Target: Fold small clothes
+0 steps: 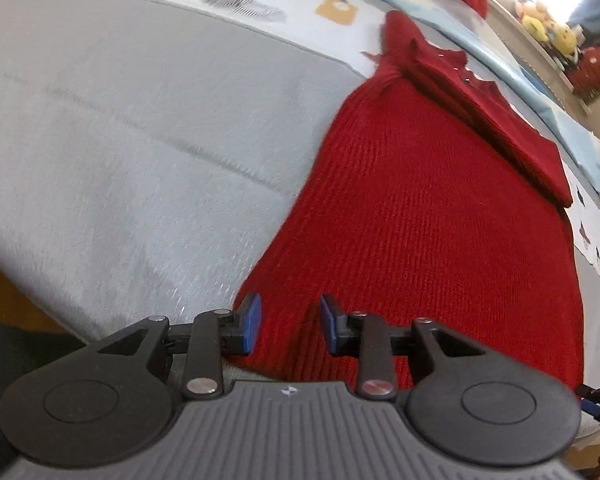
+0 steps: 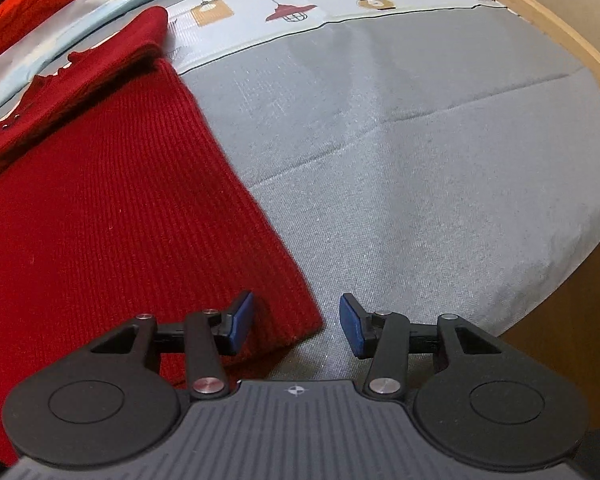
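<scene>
Lying flat on a grey cloth, the red sweater spreads its ribbed knit across the middle of the surface, with a darker red folded part along its far end, where small buttons show. In the right wrist view the sweater fills the left half, and its near corner ends between the two fingers. The left gripper hangs over the sweater's near edge on the left side, jaws apart, with knit showing in the gap; its blue pads do not press on the fabric, though the left one sits right at the sweater's side edge. The right gripper hangs over the near right corner, jaws apart and wider than the left's; one pad is over the knit, the other over grey cloth, and neither clamps anything. Beyond the grey cloth runs a pale printed band with lamps and a deer drawing, then a light blue strip. More red fabric lies farther back. Plush toys sit on a ledge in the far right of the left view. A wooden edge curves round the cloth on the right.
</scene>
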